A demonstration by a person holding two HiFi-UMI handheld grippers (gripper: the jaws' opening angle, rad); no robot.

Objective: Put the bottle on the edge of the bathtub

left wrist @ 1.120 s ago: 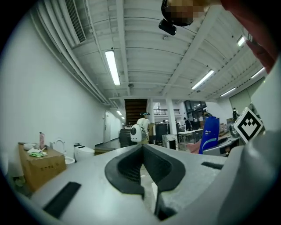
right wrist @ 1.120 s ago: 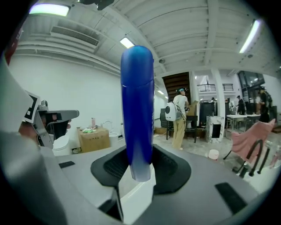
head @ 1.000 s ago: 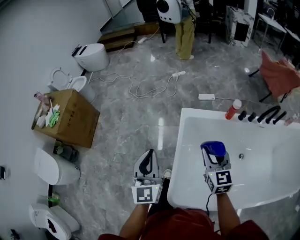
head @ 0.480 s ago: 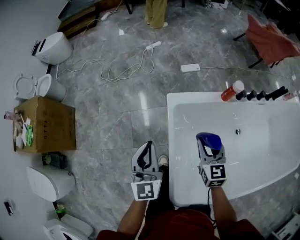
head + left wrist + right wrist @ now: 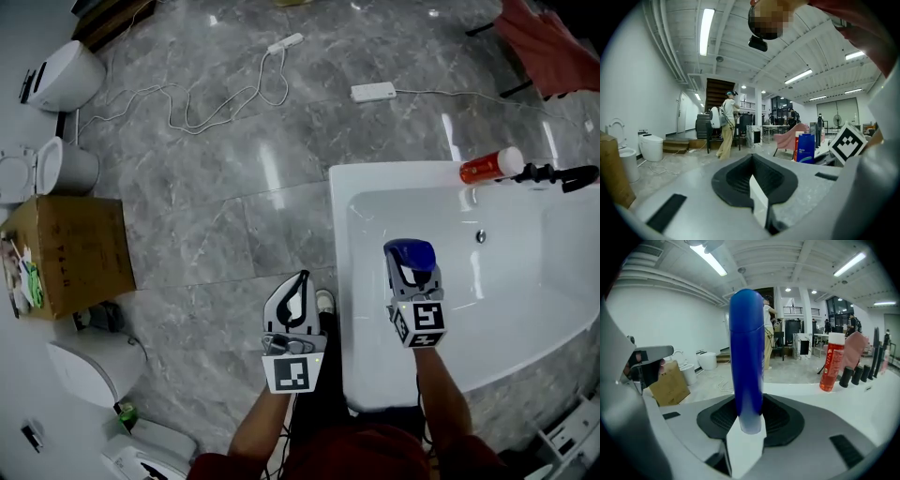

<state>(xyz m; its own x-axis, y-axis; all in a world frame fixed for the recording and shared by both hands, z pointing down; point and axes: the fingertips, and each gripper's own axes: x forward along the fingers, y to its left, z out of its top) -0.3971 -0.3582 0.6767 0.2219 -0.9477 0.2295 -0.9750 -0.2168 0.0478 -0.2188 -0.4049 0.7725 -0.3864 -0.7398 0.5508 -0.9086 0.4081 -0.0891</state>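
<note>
A blue bottle (image 5: 410,252) stands upright between the jaws of my right gripper (image 5: 412,269), which is shut on its lower part. It hangs over the inside of the white bathtub (image 5: 339,281), near the tub's left rim. In the right gripper view the blue bottle (image 5: 746,357) rises straight out of the right gripper (image 5: 746,425), with the tub rim beyond it. My left gripper (image 5: 298,287) is over the grey floor just left of the tub, shut with nothing in it. In its own view the left gripper (image 5: 757,199) shows jaws closed together.
A red bottle (image 5: 488,167) and black tap fittings (image 5: 559,173) sit on the tub's far rim. On the floor are a cardboard box (image 5: 66,253), several white toilets (image 5: 61,70), a white cable with a power strip (image 5: 373,92). A person (image 5: 725,126) stands far off.
The head view has tilted down and moved nearer the tub, so the far room has slid out of sight. Both grippers stay about where they were, the right still gripping the bottle.
</note>
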